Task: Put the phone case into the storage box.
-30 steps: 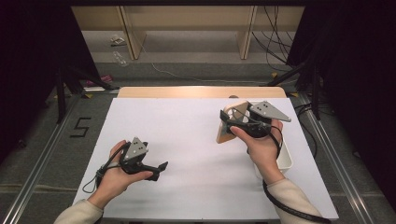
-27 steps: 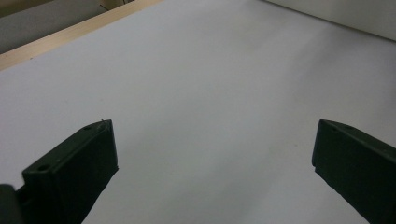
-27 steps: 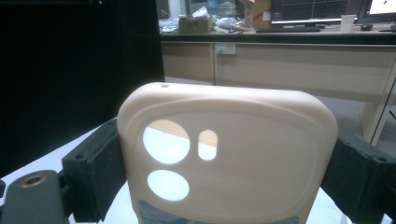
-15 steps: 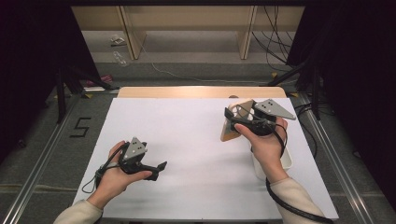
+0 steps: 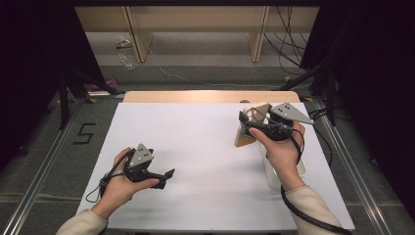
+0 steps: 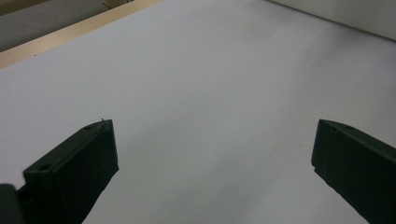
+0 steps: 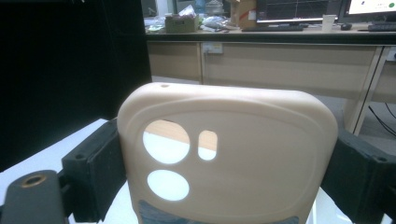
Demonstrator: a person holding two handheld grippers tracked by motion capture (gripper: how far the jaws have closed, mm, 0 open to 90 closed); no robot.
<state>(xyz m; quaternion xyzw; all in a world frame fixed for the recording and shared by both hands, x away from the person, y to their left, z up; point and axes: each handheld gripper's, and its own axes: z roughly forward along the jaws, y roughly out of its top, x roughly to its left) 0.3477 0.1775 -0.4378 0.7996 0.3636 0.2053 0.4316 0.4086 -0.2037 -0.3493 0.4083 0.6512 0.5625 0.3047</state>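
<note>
White tabletop (image 5: 195,147) is spread under both hands; a beige phone case (image 7: 224,158) is held above its right side, clamped across its edges by the right gripper (image 5: 257,128); the left gripper (image 5: 164,177) is spread wide, holding nothing; the case is judged light, flexible and best gripped by its rims.

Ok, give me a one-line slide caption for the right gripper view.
Right gripper clamps a beige phone case by its sides, camera cutouts facing the lens, above the white table.

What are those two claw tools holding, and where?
The right gripper clamps a beige phone case by its two long side edges. The left gripper is open, holding nothing.
</note>
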